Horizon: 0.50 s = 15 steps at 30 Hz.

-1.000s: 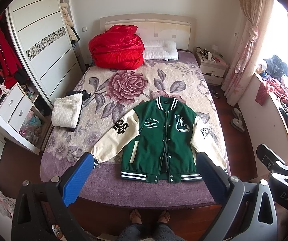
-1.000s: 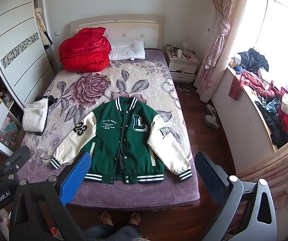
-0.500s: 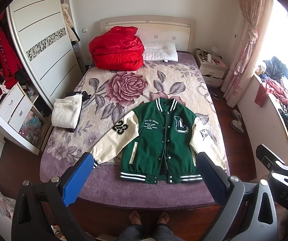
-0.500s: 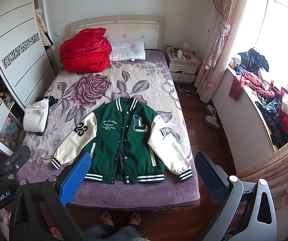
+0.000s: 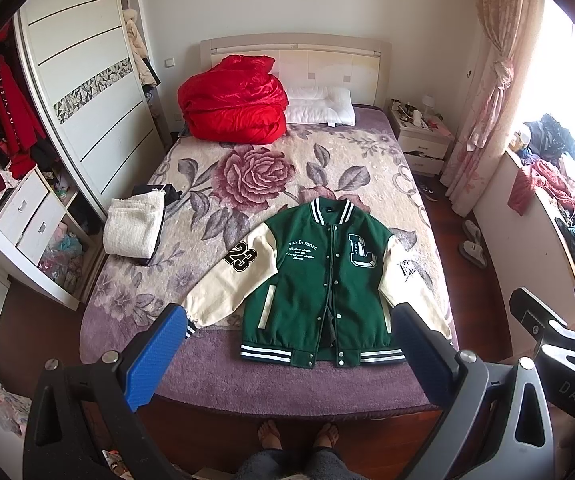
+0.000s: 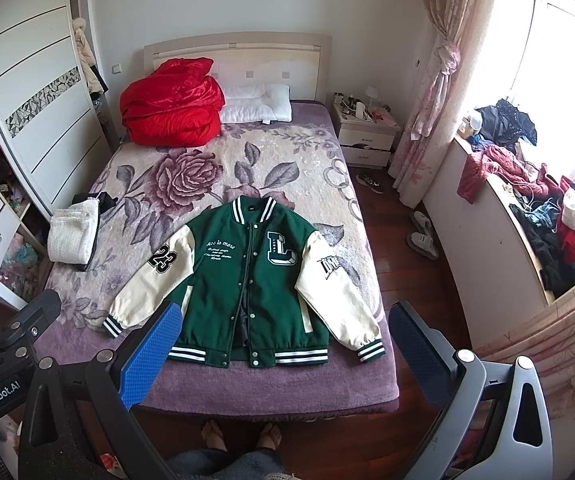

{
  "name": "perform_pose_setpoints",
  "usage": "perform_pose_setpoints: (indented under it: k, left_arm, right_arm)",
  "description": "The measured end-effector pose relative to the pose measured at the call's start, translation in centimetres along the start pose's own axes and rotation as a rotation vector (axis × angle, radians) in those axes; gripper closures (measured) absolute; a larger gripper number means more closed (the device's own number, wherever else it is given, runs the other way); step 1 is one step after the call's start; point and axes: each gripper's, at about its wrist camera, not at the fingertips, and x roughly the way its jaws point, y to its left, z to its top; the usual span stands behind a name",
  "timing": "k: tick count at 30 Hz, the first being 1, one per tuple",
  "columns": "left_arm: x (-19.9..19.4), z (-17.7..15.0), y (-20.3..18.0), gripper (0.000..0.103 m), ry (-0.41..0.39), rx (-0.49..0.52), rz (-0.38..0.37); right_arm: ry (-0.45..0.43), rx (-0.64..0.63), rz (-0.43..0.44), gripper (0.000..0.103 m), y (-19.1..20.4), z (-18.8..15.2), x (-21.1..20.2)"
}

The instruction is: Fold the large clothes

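Observation:
A green varsity jacket (image 5: 319, 280) with cream sleeves lies flat, face up and buttoned, on the near end of the bed (image 5: 215, 376), sleeves spread down and outward. It also shows in the right wrist view (image 6: 247, 280). My left gripper (image 5: 287, 344) is open and empty, held high above the foot of the bed. My right gripper (image 6: 283, 340) is open and empty too, beside it at the same height. Neither touches the jacket.
A red duvet (image 5: 233, 100) and white pillow (image 5: 319, 106) sit at the headboard. A folded white garment (image 5: 135, 226) lies at the bed's left edge. A wardrobe (image 5: 83, 92) stands left, a nightstand (image 5: 421, 136) and a cluttered window ledge (image 6: 527, 208) right. The person's bare feet (image 5: 297, 434) are at the bed's foot.
Both grippers have drifted slightly; the jacket sits a little lower right in the left view. Nothing on the bed has moved.

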Motion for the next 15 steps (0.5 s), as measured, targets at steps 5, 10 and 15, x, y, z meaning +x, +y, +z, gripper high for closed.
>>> perform_pose_setpoints:
  k: [5, 10, 15]
  left_arm:
    - [-0.3, -0.2, -0.1, 0.0, -0.002, 0.001, -0.001]
    - [-0.4, 0.0, -0.2, 0.0, -0.005, -0.001, 0.001]
    - [-1.0, 1.1, -0.7, 0.0, -0.009, -0.003, -0.002]
  right_arm:
    - [-0.003, 0.001, 0.002, 0.0, 0.2, 0.0, -0.1]
    - [-0.003, -0.002, 0.0, 0.0, 0.1, 0.0, 0.0]
    - [-0.004, 0.001, 0.003, 0.0, 0.4, 0.6, -0.4]
